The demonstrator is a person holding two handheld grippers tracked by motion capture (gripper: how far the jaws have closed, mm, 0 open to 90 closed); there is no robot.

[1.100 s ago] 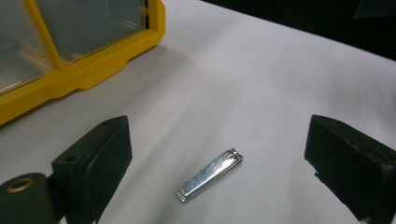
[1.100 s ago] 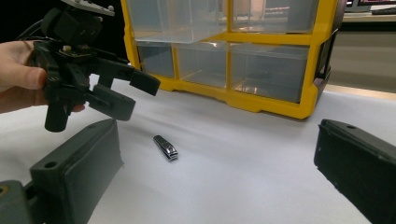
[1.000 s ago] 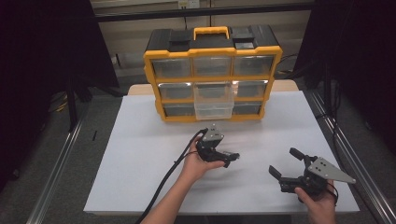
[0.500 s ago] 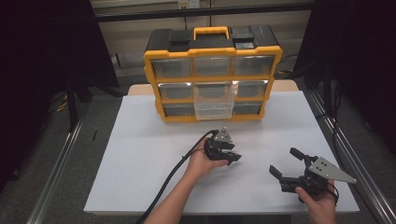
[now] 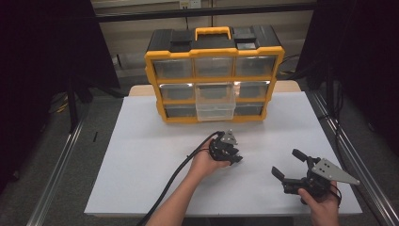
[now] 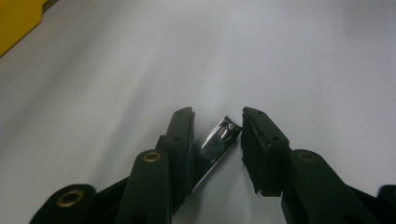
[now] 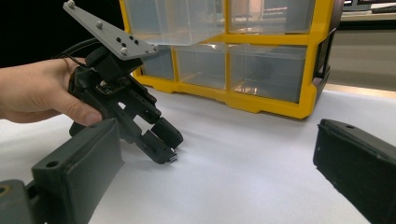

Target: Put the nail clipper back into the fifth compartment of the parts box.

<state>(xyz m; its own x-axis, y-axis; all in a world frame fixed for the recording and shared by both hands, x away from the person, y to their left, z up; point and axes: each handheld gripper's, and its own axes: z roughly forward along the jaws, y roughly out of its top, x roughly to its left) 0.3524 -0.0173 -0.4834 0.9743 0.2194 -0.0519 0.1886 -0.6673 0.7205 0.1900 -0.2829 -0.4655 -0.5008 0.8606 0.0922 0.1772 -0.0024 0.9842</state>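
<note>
A nail clipper (image 6: 215, 145) lies between the jaws of my left tool (image 6: 217, 135), shiny metal, with its small rivet end pointing away from me. In the left gripper view it leans against the inner face of one jaw, and a gap shows between it and the other jaw — so the jaws are around it but not pressed together on it. In the right gripper view its end (image 7: 173, 159) peeks out under the jaw tips, just at the white surface of the bench (image 5: 141, 160).

My left hand (image 5: 204, 162) holds this tool (image 5: 230, 153) near the middle of the bench, tilted down toward the surface, with the grey plate on top and the black cable (image 5: 174, 176) trailing back along my forearm.

My right tool (image 5: 288, 165) is in my right hand (image 5: 320, 205) near the front right corner of the bench, well apart from the left one. Its jaws are spread wide and nothing is between them.

At the far side of the bench stands a yellow and black organizer box (image 5: 214, 73) with clear drawers in three rows and a yellow handle on top. One drawer (image 5: 215, 104) in the middle column is pulled out toward me — I cannot tell if anything is inside it.
</note>
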